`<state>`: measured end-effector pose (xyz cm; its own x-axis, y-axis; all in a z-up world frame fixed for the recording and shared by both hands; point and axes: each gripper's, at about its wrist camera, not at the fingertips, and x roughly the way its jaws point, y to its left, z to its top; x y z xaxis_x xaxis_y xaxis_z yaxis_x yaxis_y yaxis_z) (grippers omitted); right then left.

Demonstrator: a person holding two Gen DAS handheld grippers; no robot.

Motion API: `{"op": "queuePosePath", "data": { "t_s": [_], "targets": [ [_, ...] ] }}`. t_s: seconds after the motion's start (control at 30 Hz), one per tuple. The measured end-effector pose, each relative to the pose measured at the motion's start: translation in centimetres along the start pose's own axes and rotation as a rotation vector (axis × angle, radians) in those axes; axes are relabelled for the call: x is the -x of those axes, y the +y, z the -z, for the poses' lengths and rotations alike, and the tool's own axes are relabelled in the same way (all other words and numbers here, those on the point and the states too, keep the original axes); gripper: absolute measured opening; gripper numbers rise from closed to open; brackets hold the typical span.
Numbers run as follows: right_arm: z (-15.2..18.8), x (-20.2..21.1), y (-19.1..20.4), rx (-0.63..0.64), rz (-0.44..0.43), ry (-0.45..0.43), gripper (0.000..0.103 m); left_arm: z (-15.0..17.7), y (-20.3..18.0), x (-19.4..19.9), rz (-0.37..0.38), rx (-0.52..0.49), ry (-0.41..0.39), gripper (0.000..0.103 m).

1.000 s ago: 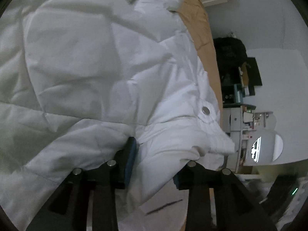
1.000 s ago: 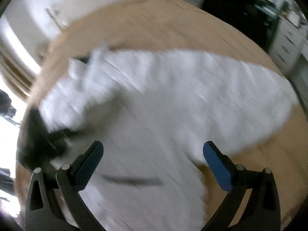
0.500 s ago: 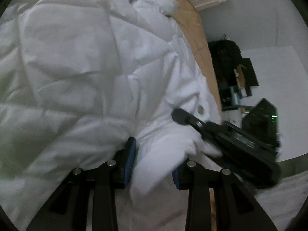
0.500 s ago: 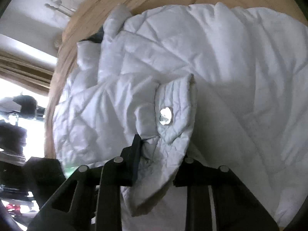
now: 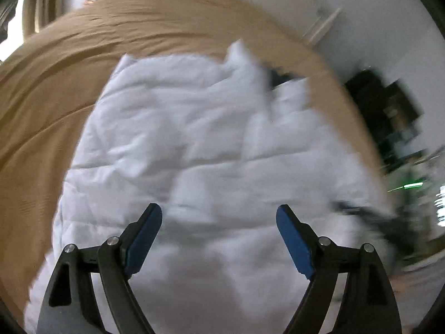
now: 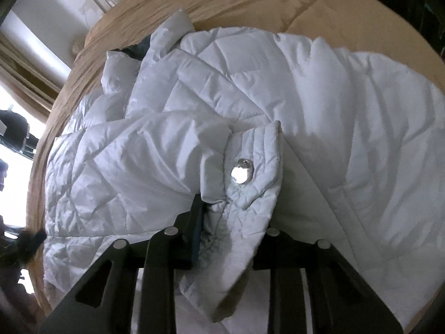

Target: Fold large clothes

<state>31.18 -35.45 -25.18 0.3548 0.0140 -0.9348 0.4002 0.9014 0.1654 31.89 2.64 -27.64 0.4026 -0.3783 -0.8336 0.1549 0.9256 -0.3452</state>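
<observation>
A white quilted jacket point(image 5: 194, 139) lies spread on a bed with a tan cover point(image 5: 50, 89). My left gripper point(image 5: 219, 214) hovers above the jacket's near part; its jaws are opening wide and nothing is between them. The left wrist view is blurred by motion. In the right wrist view the jacket point(image 6: 347, 105) fills the frame. A sleeve is folded across the jacket's body, and its cuff point(image 6: 261, 150) carries a shiny snap button point(image 6: 240, 167). My right gripper point(image 6: 230, 222) has its pads on that cuff's edge, and its jaws are opening slightly.
The tan bed cover point(image 6: 250, 2) shows around the jacket on the far and left sides. Dark furniture point(image 5: 383, 103) stands beyond the bed's right edge. A bright window with curtains point(image 6: 19, 64) is at the left.
My left gripper let go of the white fabric, opened and pulled back, so the whole jacket now shows. My right gripper came down from open and closed on the sleeve cuff, then stayed.
</observation>
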Motion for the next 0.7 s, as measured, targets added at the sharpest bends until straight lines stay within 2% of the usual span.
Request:
{"op": "queuePosePath", "data": {
  "t_s": [0.07, 0.1, 0.17, 0.23, 0.33, 0.37, 0.4, 0.47, 0.5, 0.6, 0.7],
  "targets": [
    [0.3, 0.4, 0.1, 0.009, 0.012, -0.008, 0.037, 0.2, 0.3, -2.2, -0.027, -0.013, 0.006, 0.083],
    [0.3, 0.6, 0.0, 0.017, 0.021, -0.010, 0.042, 0.3, 0.3, -2.6, -0.068, -0.055, -0.022, 0.084],
    [0.5, 1.2, -0.2, 0.037, 0.048, -0.021, 0.054, 0.2, -0.9, -3.5, -0.127, -0.131, -0.035, 0.085],
    [0.8, 2.1, -0.4, 0.054, 0.111, -0.051, 0.070, 0.5, -1.3, -4.1, -0.175, -0.179, -0.038, 0.087],
    [1.4, 4.9, -1.2, 0.057, 0.292, -0.162, 0.071, 0.4, -0.9, -4.1, -0.172, -0.162, -0.044, 0.088],
    [1.8, 6.5, -1.5, 0.045, 0.304, -0.221, 0.071, 0.5, -1.0, -4.2, -0.175, -0.162, -0.047, 0.089],
    [2.4, 8.4, -1.3, 0.035, 0.246, -0.287, 0.071, 0.6, -1.3, -4.3, -0.182, -0.169, -0.051, 0.089],
    [3.1, 10.2, 0.1, 0.059, 0.139, -0.346, 0.074, 1.0, -2.0, -3.7, -0.192, -0.182, -0.057, 0.090],
    [3.4, 10.6, 1.5, 0.104, 0.094, -0.354, 0.077, 1.2, -2.1, -3.5, -0.192, -0.181, -0.060, 0.090],
    [4.1, 9.2, 4.9, 0.212, -0.005, -0.315, 0.077, 1.4, -1.7, -3.1, -0.187, -0.186, -0.062, 0.090],
    [5.0, 5.1, 6.4, 0.314, 0.105, -0.245, 0.077, 1.8, -1.2, -2.3, -0.186, -0.191, -0.063, 0.090]
  ]
}}
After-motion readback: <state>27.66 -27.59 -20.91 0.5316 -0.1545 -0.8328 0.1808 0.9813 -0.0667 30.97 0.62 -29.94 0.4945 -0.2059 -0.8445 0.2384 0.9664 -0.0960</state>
